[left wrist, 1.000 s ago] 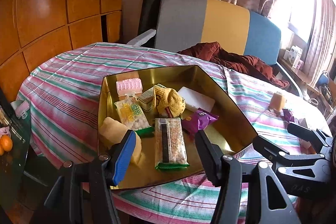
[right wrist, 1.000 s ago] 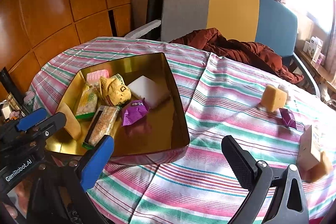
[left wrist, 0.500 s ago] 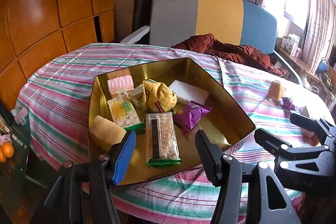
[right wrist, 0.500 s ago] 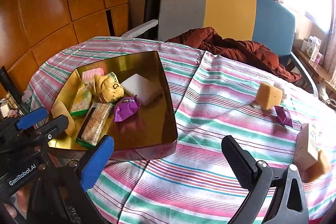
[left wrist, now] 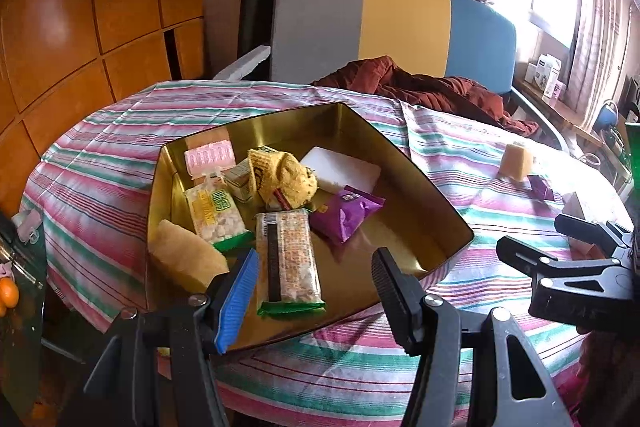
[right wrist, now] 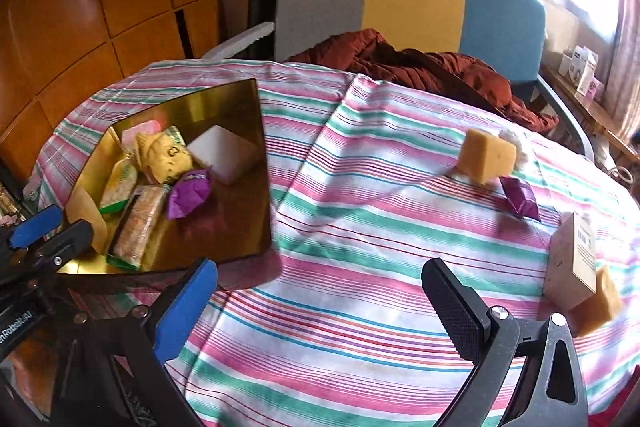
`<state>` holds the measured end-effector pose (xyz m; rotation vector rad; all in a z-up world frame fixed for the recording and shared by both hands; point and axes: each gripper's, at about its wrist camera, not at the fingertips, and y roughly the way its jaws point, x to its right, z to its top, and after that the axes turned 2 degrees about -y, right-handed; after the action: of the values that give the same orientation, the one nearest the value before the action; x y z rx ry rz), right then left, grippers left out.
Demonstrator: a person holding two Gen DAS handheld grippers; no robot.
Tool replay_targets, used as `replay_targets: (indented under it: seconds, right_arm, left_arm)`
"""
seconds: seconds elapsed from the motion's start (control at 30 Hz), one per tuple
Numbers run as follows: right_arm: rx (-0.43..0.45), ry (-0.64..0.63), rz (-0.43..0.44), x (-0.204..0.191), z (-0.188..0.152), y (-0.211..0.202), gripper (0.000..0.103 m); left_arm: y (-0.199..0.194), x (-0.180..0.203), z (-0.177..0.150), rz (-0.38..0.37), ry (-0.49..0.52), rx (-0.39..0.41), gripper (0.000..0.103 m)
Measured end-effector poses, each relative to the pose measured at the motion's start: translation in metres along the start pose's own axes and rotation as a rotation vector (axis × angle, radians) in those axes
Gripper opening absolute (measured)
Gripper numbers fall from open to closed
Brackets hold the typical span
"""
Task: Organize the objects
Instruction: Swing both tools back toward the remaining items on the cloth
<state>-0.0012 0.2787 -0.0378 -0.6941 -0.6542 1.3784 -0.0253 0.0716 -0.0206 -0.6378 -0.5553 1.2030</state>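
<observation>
Gold tray (left wrist: 436,223): I see it on the left half of the tabletop (right wrist: 360,307), near the left edge; it is the collecting bin, so everything sorted sits inside its walls.
Tray contents: sponge (left wrist: 184,259) at the near-left corner, peanut packet (left wrist: 216,213), cracker bar (left wrist: 288,261), pink comb (left wrist: 209,157), yellow cloth (left wrist: 286,175), white block (left wrist: 342,169), purple sachet (left wrist: 346,213); I judge them gathered here to clear the cloth.
Left claw (left wrist: 310,291): released, nothing between its pads, hovering over the tray's near rim above the cracker bar; I read it as idle, with no item to fetch on this side.
Right claw (right wrist: 320,303): spread wide and empty, over bare striped cloth just right of the tray; I judge it is pointed toward the leftovers.
Stray items: tan sponge (right wrist: 486,155) and small purple sachet (right wrist: 520,203) toward the far-right edge, cardboard box (right wrist: 572,259) with a second sponge (right wrist: 598,301) touching it at the right edge; all well apart from the tray, so the sorting looks partly done.
Risk: the box leans on that sponge, so lifting one may topple the other.
</observation>
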Motion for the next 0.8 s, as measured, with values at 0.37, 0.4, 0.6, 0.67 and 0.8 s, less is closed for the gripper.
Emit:
replay_targets:
  seconds: [0.37, 0.4, 0.6, 0.67, 0.8]
  right_arm:
    - [-0.025, 0.085, -0.062, 0.065, 0.007, -0.004, 0.103]
    - [-0.025, 0.095, -0.07, 0.075, 0.008, -0.005, 0.103]
    - [-0.011, 0.201, -0.146, 0.15, 0.017, -0.018, 0.103]
    - [0.003, 0.252, -0.182, 0.178, 0.019, -0.022, 0.103]
    - [0.026, 0.355, -0.268, 0.233, 0.013, -0.026, 0.103]
  left_arm:
    - [0.006, 0.014, 0.004, -0.029, 0.039, -0.014, 0.059]
    - [0.008, 0.015, 0.005, -0.032, 0.041, -0.018, 0.059]
    - [0.011, 0.03, 0.015, -0.063, 0.066, -0.014, 0.059]
    - [0.012, 0.038, 0.019, -0.085, 0.08, -0.014, 0.06]
    - [0.014, 0.057, 0.028, -0.129, 0.118, -0.009, 0.06]
